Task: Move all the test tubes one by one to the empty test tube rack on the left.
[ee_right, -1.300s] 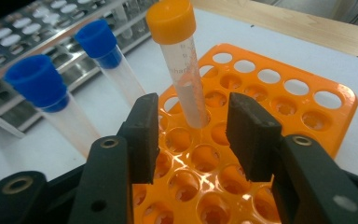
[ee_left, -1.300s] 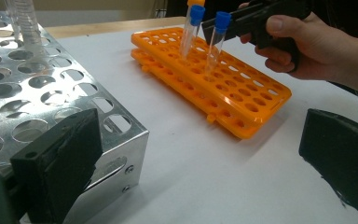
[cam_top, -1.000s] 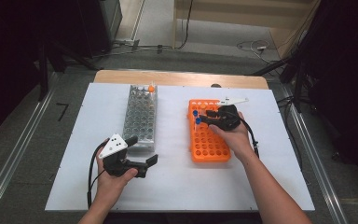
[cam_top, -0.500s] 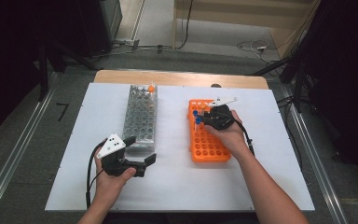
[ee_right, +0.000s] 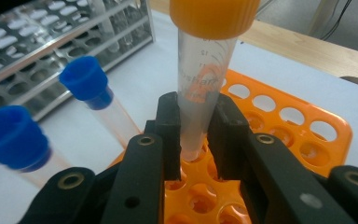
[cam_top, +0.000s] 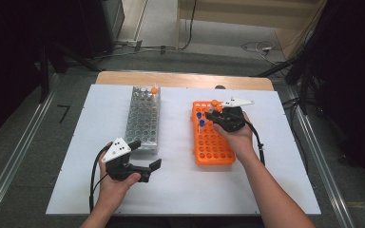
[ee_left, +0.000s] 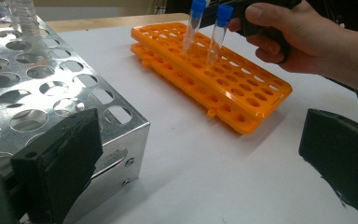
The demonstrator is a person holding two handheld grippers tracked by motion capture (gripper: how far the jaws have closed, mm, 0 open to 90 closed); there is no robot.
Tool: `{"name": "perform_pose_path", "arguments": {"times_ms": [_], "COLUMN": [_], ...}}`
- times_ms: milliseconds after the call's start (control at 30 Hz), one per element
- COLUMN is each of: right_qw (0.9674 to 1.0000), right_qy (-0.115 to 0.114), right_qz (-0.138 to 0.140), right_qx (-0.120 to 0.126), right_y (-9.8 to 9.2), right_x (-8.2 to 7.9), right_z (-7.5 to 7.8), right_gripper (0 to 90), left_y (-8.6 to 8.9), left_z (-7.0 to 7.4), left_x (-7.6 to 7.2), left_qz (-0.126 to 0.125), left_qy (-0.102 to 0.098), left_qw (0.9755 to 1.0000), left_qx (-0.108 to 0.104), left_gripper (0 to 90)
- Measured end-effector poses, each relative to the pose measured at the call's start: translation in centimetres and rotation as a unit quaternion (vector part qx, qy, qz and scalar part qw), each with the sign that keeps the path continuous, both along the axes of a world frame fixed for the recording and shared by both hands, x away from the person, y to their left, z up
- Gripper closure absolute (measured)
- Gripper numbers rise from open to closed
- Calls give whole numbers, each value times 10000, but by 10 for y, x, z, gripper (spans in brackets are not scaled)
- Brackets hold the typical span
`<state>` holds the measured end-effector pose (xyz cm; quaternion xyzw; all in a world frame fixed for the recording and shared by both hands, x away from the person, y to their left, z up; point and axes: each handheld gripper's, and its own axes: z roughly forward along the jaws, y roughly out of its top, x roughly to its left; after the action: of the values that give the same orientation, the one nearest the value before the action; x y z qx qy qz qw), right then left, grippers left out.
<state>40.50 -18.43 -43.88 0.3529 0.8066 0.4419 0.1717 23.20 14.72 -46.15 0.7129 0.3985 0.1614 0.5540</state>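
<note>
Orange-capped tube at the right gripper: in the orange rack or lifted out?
In. The orange-capped tube stands upright, its bottom in a hole of the orange rack, with the right gripper shut on it.

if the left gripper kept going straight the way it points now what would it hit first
Probably the orange plastic tube rack, at its near long side. The left gripper has open fingers aimed across bare white table toward it; the perforated metal rack sits just beside the left finger, so depth is uncertain.

Metal rack (cam_top: 144, 120) on the white bench (cam_top: 180, 190) — one orange-capped tube (cam_top: 154, 90) at its far corner. Two blue-capped tubes (cam_top: 199, 115) stand right of the metal rack — cables (cam_top: 256, 46) on the floor beyond.
</note>
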Motion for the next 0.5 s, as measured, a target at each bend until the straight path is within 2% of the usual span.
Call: {"name": "perform_pose_path", "arguments": {"times_ms": [133,200,367,400,500], "right_qw": [10000,9998,9997,9997,9997], "right_qy": [-62,-89,-48,-50,-67], "right_qz": [20,107,165,182,192], "right_qx": [25,115,150,170,152], "right_y": [-5,-11,-22,-24,-31], "right_x": [-7,-14,-29,-32,-43], "right_z": [5,9,11,11,12], "right_gripper": [731,731,731,731,731], "left_y": [-1,-3,-6,-7,-9], "left_z": [1,1,0,1,3], "left_x": [0,0,1,2,1], "left_qz": [-12,-36,-65,-104,-150], "left_qy": [-20,-15,-3,47,33], "left_qw": [10000,10000,10000,9999,9998], "left_qx": [8,38,45,-71,-155], "left_gripper": [0,0,0,0,0]}}
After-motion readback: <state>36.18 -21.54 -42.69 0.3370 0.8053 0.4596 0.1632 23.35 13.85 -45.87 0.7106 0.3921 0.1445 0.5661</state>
